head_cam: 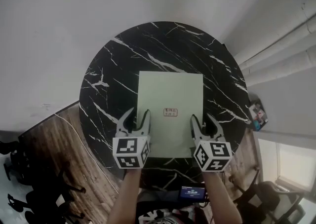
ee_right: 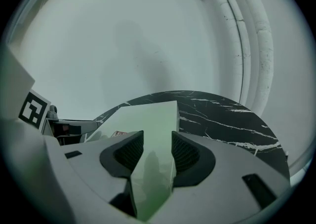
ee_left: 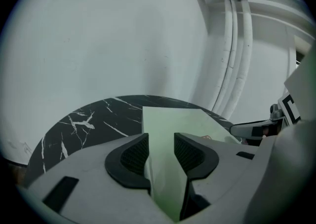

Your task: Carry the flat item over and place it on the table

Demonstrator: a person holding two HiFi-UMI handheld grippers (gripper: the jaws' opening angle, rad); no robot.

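Note:
A pale green flat board (head_cam: 170, 99) with a small red-and-white label (head_cam: 170, 113) lies flat on the round black marble table (head_cam: 108, 80), its near edge close to the table's front rim. My left gripper (head_cam: 139, 113) sits over the board's near left corner, one finger outside the left edge and one over the board. Over the near right corner, my right gripper (head_cam: 201, 118) stands the same way. In the left gripper view the board (ee_left: 173, 119) shows through the gap of the left gripper (ee_left: 161, 141). The right gripper view shows the board (ee_right: 148, 114) likewise beneath the right gripper (ee_right: 158, 139). Both stand open.
White pipes (head_cam: 281, 45) run along the wall to the right of the table. A small colourful object (head_cam: 256, 114) lies by the table's right rim. Wooden floor (head_cam: 49, 139) and dark chair parts (head_cam: 15, 168) show at the lower left.

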